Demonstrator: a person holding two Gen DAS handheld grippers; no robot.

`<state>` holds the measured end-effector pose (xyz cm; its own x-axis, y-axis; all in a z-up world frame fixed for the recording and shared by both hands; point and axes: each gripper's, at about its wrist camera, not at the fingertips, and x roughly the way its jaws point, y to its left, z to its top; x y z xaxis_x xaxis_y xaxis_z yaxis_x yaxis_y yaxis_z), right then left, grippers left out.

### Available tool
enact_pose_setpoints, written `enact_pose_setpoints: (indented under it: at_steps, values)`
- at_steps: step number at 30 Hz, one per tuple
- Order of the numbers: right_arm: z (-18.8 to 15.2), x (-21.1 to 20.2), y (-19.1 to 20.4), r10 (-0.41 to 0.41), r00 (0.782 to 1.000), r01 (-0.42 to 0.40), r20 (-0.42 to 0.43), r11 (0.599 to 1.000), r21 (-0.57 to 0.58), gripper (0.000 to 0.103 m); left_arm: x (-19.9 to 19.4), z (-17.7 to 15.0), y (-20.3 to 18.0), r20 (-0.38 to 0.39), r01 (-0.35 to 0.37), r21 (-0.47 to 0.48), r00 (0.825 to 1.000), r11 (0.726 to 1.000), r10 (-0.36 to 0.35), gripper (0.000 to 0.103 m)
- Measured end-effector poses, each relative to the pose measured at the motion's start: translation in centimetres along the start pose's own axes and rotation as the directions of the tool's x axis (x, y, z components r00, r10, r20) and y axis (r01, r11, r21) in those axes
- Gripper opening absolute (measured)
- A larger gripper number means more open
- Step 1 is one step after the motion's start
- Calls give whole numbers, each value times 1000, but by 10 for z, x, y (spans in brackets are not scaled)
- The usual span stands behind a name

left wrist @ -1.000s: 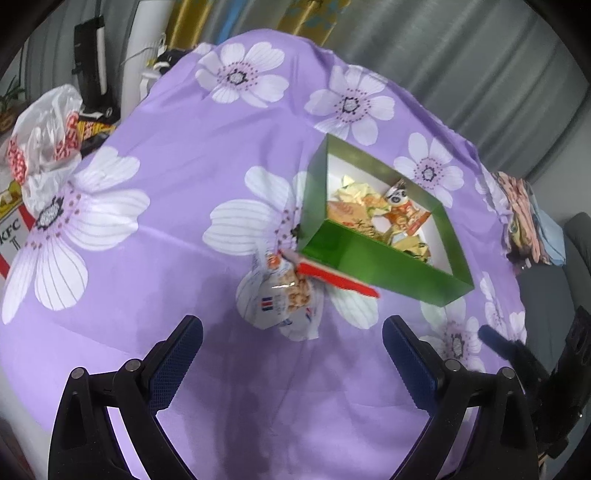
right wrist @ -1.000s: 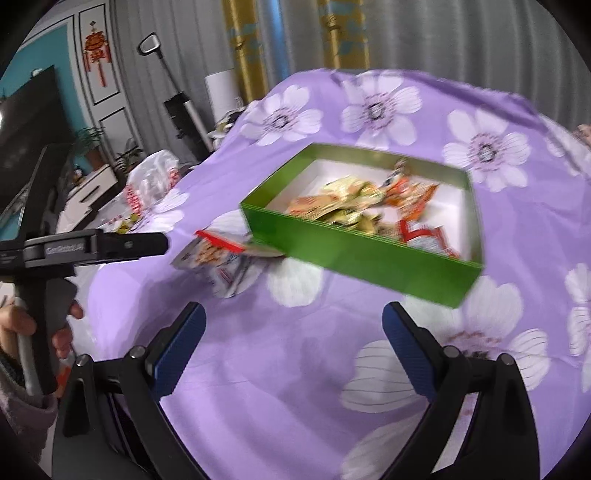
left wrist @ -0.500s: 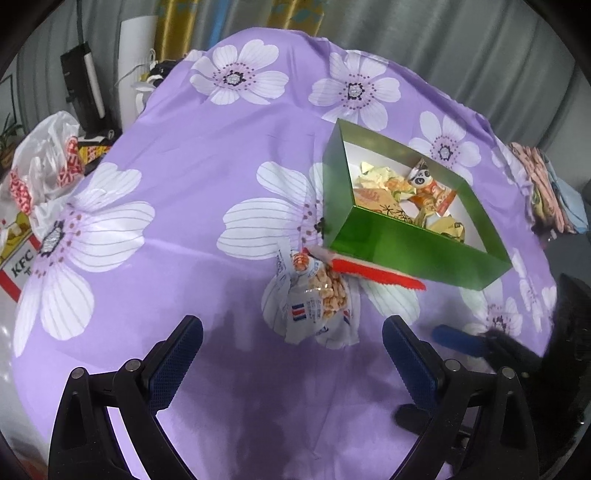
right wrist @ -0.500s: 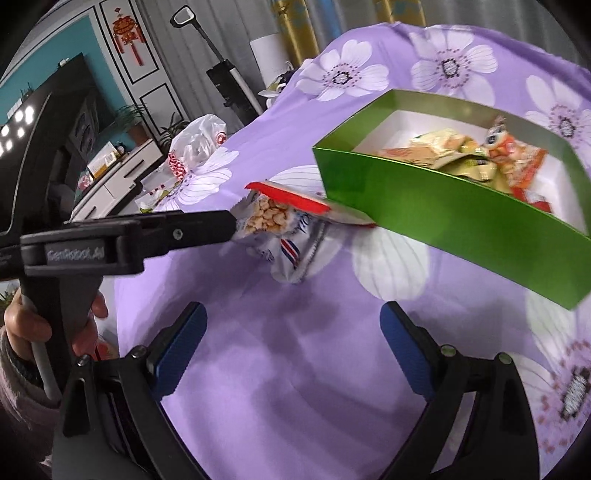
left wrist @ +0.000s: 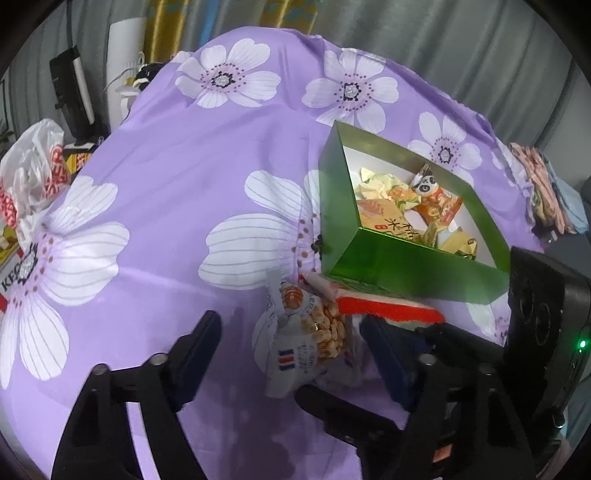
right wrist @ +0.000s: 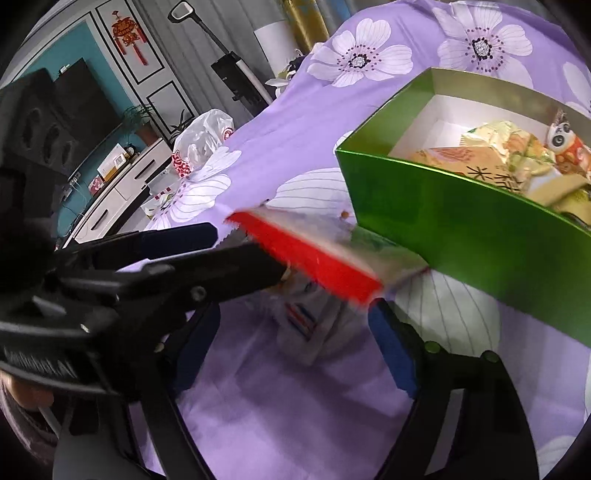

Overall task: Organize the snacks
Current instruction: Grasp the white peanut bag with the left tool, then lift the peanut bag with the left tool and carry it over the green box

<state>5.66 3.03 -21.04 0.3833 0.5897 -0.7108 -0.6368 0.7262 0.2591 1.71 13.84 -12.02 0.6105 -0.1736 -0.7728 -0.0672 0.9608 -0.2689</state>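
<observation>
On purple cloth (left wrist: pixel 166 221) | green box (left wrist: pixel 406 273) holds snacks | peanut bag (left wrist: pixel 314 339) lies outside its corner, light, crinkly, slippery; pinch the middle | left gripper (left wrist: pixel 288 354) and right gripper (right wrist: pixel 295 328) closing around it, not yet gripping

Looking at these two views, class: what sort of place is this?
Probably a home living room: a dark television above a white media cabinet, potted plants, and a red knot ornament on the panelled wall.
</observation>
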Motion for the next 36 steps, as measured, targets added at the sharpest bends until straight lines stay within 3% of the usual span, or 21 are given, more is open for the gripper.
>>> enact_pose_setpoints:
  at_steps: [4, 9, 15, 29, 36]
  values:
    - [1, 2, 2, -1, 1000, 1, -15, 1000, -16, 66, 5, -1, -3, -9, 2, 26, 1000, 1000, -2, 56]
    - [2, 4, -1, 2, 1000, -2, -21, 1000, -2, 39, 7, -2, -5, -8, -6, 30, 1000, 1000, 6, 48]
    - [-2, 0, 2, 18, 1000, -18, -16, 1000, -6, 30, 4, -4, -9, 1, -9, 45, 1000, 999, 9, 46]
    - [-24, -47, 23, 55, 997, -56, 52, 998, 11, 28, -45, -20, -31, 40, -5, 80, 999, 997, 2, 46]
    - [-35, -91, 34, 37, 991, -37, 130, 999, -4, 28, -77, -24, -55, 82, 30, 114, 996, 993, -40, 46]
